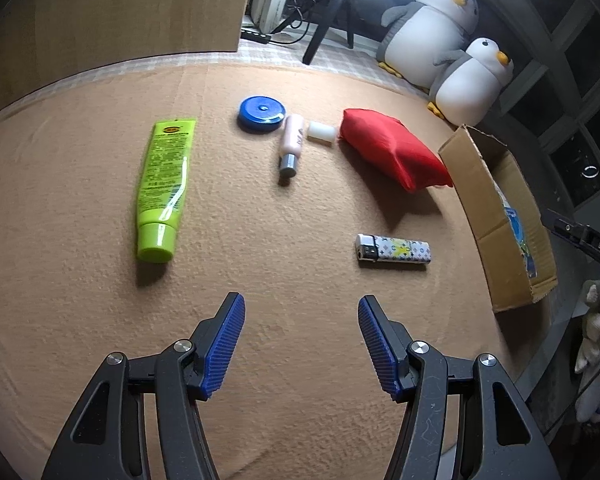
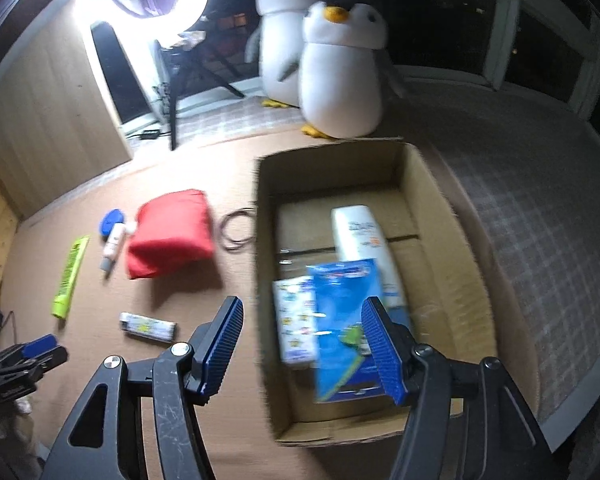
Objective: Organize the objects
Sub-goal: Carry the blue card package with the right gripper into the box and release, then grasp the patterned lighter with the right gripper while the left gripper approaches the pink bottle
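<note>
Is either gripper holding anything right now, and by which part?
Nothing is held. The left gripper is open above the mat; the right gripper is open over the cardboard box.

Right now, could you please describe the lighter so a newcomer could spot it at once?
Start at the cardboard box on the tan mat. Just beside its open side lies the lighter, in front of the red pouch. Only it has a white patterned body and a metal end.

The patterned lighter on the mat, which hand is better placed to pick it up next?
Probably left. The left tool hangs open, empty, with the lighter just ahead of it. The right tool is open over the cardboard box, farther from it.
</note>
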`<move>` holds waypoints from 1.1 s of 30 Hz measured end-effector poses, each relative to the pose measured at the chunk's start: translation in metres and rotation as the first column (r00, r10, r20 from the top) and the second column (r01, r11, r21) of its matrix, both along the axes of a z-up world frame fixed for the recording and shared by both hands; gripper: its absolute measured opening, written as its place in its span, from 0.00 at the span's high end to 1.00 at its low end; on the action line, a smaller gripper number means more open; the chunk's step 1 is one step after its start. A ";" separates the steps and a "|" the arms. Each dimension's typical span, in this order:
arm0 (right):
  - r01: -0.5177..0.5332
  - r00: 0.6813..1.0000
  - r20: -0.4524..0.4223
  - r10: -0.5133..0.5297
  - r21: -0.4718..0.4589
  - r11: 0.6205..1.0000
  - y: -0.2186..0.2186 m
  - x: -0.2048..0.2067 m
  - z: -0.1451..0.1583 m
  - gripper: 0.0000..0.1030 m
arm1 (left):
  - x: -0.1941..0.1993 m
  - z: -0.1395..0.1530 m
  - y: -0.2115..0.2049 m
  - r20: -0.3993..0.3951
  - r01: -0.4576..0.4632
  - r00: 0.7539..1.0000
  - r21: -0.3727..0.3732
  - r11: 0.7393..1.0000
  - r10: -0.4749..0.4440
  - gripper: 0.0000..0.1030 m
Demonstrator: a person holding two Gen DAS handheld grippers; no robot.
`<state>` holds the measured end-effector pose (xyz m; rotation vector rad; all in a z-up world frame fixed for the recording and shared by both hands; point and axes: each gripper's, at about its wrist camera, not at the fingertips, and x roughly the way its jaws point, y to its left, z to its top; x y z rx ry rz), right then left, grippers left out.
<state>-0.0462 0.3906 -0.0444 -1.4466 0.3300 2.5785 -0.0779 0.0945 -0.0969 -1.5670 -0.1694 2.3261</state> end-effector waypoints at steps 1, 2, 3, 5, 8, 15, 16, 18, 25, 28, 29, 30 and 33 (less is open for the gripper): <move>-0.021 1.000 -0.004 0.021 -0.008 1.000 -0.007 -0.002 0.001 0.44 | 0.000 0.000 -0.002 -0.001 -0.004 1.000 -0.001 1.000 0.004 0.39; -0.038 0.999 -0.005 0.038 -0.015 0.999 -0.013 -0.004 0.001 0.44 | 0.000 0.000 -0.006 -0.001 -0.010 1.000 -0.002 1.000 0.010 0.40; -0.059 0.998 -0.006 0.059 -0.025 0.998 -0.019 -0.006 0.002 0.44 | -0.001 0.000 -0.008 -0.001 -0.014 1.000 -0.003 1.000 0.014 0.40; -0.105 0.994 -0.001 0.105 -0.047 0.993 -0.034 -0.012 0.000 0.44 | -0.002 0.001 -0.012 -0.002 -0.021 1.000 -0.007 1.000 0.021 0.42; -0.175 0.984 0.021 0.176 -0.064 0.982 -0.057 -0.022 -0.006 0.44 | -0.008 0.003 -0.017 -0.011 -0.029 1.000 -0.017 0.999 0.029 0.45; -0.346 0.929 0.105 0.354 -0.085 0.934 -0.107 -0.048 -0.035 0.62 | -0.038 0.010 -0.013 -0.031 -0.022 0.999 -0.024 0.999 0.021 0.48; -0.365 0.920 0.119 0.374 -0.087 0.927 -0.112 -0.051 -0.040 0.63 | -0.044 0.010 -0.012 -0.030 -0.019 0.999 -0.021 1.000 0.018 0.48; -0.392 0.905 0.139 0.401 -0.090 0.916 -0.119 -0.056 -0.047 0.64 | -0.056 0.009 -0.007 -0.024 -0.015 1.000 -0.020 1.000 0.014 0.49; -0.469 0.859 0.180 0.479 -0.096 0.878 -0.135 -0.075 -0.068 0.64 | -0.095 0.001 0.018 -0.035 -0.012 0.999 -0.072 0.997 0.010 0.49; -0.493 0.840 0.204 0.503 -0.102 0.864 -0.141 -0.079 -0.079 0.63 | -0.115 -0.008 0.029 -0.021 -0.003 1.000 -0.085 0.996 0.001 0.49; -0.496 0.837 0.209 0.506 -0.100 0.863 -0.142 -0.081 -0.081 0.63 | -0.121 -0.011 0.032 -0.016 -0.005 1.000 -0.094 0.996 0.003 0.49; -0.501 0.833 0.216 0.509 -0.096 0.860 -0.144 -0.082 -0.083 0.63 | -0.126 -0.014 0.034 -0.013 -0.003 1.000 -0.103 0.995 0.002 0.49; -0.511 0.825 0.225 0.519 -0.096 0.854 -0.146 -0.082 -0.088 0.63 | -0.139 -0.021 0.041 -0.006 0.006 1.000 -0.128 0.992 -0.006 0.49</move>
